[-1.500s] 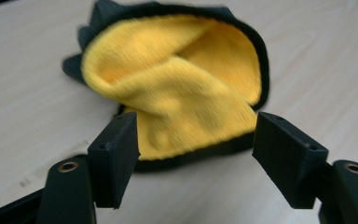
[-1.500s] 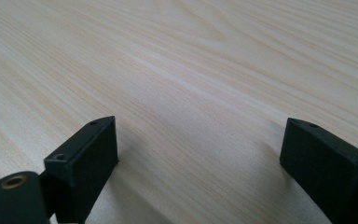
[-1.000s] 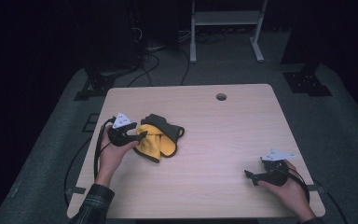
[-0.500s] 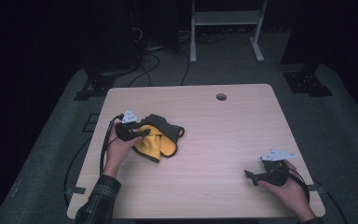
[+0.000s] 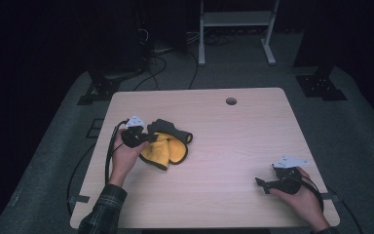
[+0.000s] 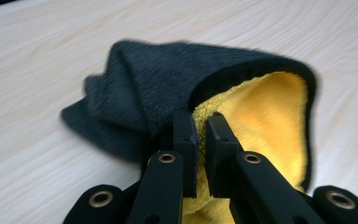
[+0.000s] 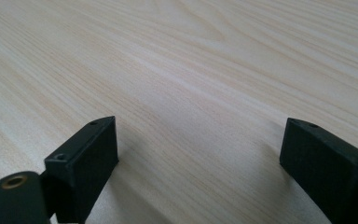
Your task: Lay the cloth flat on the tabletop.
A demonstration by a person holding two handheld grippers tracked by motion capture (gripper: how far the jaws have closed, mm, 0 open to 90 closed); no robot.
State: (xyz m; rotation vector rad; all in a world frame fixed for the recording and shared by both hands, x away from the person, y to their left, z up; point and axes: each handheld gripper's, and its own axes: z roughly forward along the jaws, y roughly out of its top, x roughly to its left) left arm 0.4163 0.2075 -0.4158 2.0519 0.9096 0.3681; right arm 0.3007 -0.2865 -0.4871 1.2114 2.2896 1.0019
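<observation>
The crumpled black-and-yellow plush cloth lies at the wooden table's nine o'clock side. Your left gripper, its jaws having just closed, pinches the cloth's yellow edge. At five o'clock, well apart, your right gripper rests with jaws spread, grasping nothing.

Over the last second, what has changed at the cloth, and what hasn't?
The left tool has just been closing its jaws and now pinches the edge of the yellow-and-black cloth, where a second ago they stood open at it. The hand has edged slightly up the table in the high view. The cloth lies crumpled in the same place on the table. The right tool rests open at the near right corner as before.
</observation>
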